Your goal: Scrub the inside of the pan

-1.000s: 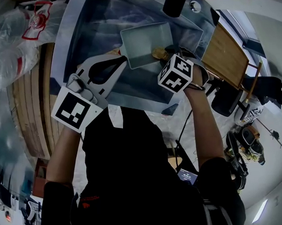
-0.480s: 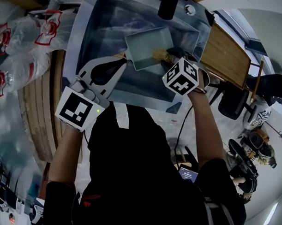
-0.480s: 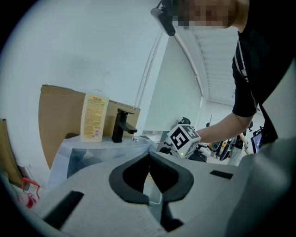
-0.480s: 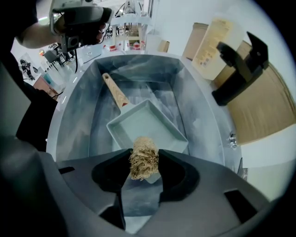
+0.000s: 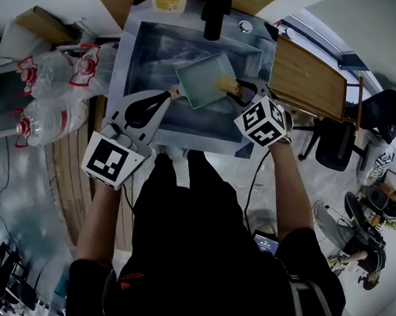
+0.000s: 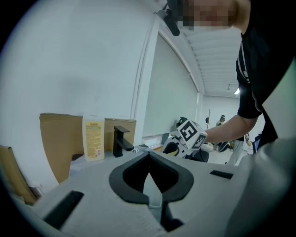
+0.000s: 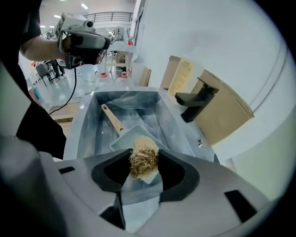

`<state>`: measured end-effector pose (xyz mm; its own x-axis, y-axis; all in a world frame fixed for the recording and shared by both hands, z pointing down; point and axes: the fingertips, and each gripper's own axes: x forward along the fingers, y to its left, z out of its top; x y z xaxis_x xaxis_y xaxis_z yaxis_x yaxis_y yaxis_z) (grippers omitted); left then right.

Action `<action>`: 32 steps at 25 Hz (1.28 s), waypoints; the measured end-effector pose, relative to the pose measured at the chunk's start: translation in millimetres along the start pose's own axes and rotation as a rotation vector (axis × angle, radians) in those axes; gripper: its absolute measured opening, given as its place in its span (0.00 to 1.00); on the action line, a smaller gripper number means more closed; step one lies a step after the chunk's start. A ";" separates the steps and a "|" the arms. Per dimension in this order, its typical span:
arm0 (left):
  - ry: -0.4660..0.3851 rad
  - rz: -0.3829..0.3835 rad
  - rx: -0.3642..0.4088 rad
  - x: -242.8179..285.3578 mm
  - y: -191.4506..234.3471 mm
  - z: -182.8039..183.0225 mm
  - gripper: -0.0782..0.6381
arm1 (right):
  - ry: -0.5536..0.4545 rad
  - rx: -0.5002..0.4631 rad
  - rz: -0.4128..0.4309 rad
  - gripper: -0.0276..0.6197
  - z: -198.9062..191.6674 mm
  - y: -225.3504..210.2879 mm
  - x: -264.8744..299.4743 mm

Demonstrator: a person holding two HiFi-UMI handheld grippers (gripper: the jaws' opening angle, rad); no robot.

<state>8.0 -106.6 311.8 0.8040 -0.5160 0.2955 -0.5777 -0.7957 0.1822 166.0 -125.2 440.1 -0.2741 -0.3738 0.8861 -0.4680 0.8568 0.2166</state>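
Fibre scrubber poised over the rectangular pan in the sink.
Right gripper fingers pinch the soft scrubber; left gripper fingers are pressed together, empty. The pan looks light and probably slippery: steady it by its wooden handle.

Rectangular pale pan, wooden handle pointing toward left tool, lying tilted just ahead of right tool. Tan fibrous scrubber pinched between right tool's jaws, over pan's near corner.
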 end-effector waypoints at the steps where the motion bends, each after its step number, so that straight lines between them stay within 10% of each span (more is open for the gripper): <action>1: 0.001 0.004 0.010 -3.1 -2.4 4.4 0.13 | -0.023 0.010 -0.012 0.32 1.4 -0.2 -8.0; 32: -0.031 -0.075 0.205 -45.4 -61.0 58.4 0.13 | -0.602 0.341 -0.155 0.32 64.9 38.7 -170.2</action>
<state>15.0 -53.1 232.6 0.8495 -0.4596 0.2590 -0.4776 -0.8785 0.0075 140.0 -51.5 271.0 -0.5536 -0.6982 0.4539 -0.7493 0.6555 0.0945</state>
